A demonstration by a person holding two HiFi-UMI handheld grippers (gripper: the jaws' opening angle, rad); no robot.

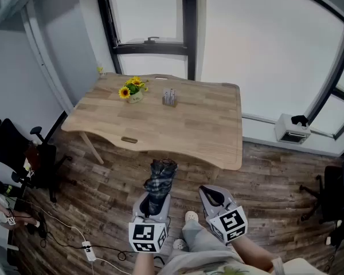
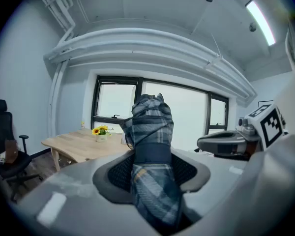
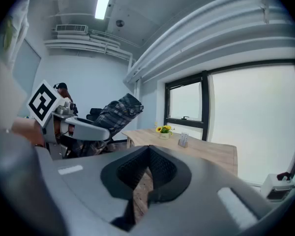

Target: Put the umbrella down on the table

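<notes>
Pinched in the left gripper (image 1: 152,206): the folded plaid umbrella (image 1: 160,179), pads pressed on both sides of its dark-strapped middle. Sticking out past the jaw tips toward 12 o'clock, tilted up a little, over the wooden floor (image 1: 114,182). At 6 o'clock of the table (image 1: 189,128), short of its near edge and not touching it. At 3 o'clock of the left gripper, just beside it, the right gripper (image 1: 214,197), jaws pressed together at the tips, holding nothing. Far on the tabletop, toward 11 o'clock, a sunflower pot (image 1: 132,90).
</notes>
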